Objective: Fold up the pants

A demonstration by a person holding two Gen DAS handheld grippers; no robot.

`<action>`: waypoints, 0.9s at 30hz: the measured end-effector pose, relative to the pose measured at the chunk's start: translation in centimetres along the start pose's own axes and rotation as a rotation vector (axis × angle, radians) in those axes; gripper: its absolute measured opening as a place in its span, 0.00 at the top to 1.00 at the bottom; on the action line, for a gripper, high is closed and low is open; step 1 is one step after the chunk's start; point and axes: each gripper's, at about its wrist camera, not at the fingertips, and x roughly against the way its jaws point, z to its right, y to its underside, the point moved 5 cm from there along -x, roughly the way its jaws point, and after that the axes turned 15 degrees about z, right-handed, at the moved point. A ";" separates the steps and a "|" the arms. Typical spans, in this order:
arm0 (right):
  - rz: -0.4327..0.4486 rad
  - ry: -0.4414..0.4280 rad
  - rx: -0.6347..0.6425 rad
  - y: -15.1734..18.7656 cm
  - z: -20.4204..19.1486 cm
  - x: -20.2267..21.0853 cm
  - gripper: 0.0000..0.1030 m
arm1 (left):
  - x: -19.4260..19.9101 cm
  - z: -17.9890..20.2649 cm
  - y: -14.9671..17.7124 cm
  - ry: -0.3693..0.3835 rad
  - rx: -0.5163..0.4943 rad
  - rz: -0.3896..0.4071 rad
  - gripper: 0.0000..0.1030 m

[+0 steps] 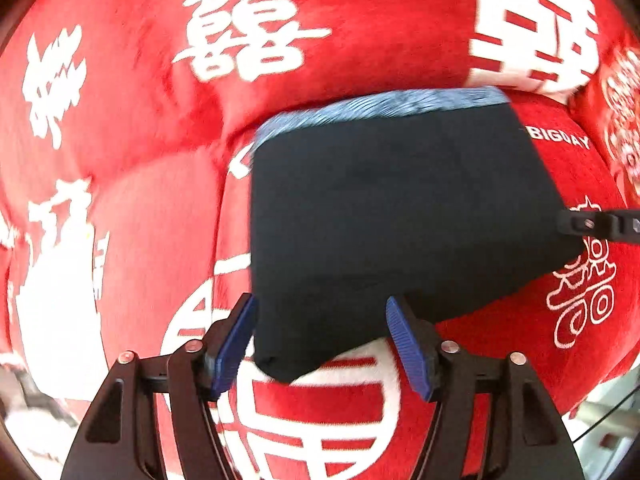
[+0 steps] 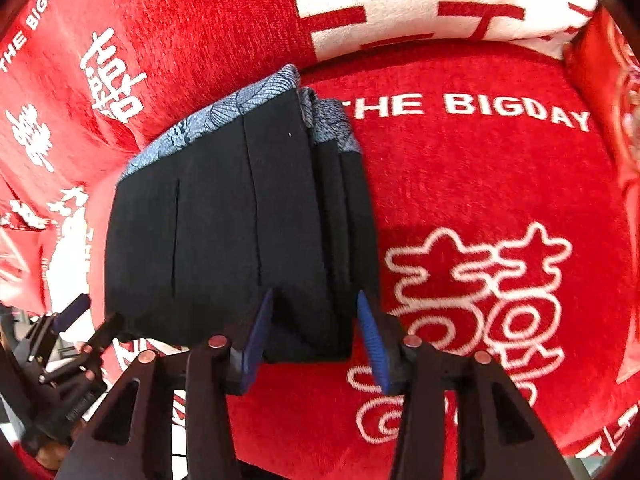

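We judge the fold all but done: the pants (image 2: 240, 232) lie stacked at frame centre on the red blanket (image 2: 480, 184), with our left gripper (image 1: 320, 344) and right gripper (image 2: 316, 340) both released, clutching nothing.

The left tool (image 1: 320, 344) is cut off at the lower picture edge, as is the right tool (image 2: 316, 340). Ahead of the left tool, the red blanket (image 1: 140, 200) is smeared by motion blur. The blanket beneath the folded pants (image 2: 240, 240) is hidden.
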 end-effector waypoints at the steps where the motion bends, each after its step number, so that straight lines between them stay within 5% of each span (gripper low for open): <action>1: -0.002 0.019 -0.004 0.3 0.1 0.2 0.45 | 0.2 -0.6 0.3 0.000 0.027 -0.006 0.14; 9: -0.038 0.160 -0.013 3.0 0.5 2.2 0.33 | 3.2 -4.3 2.5 -0.013 0.139 -0.052 0.14; 11: -0.047 0.183 -0.013 3.5 0.3 2.9 0.21 | 4.4 -5.1 3.1 -0.019 0.158 -0.053 0.14; 27: -0.046 0.192 -0.088 4.5 -6.1 6.1 0.17 | 8.7 -12.4 5.2 -0.038 0.240 -0.100 0.14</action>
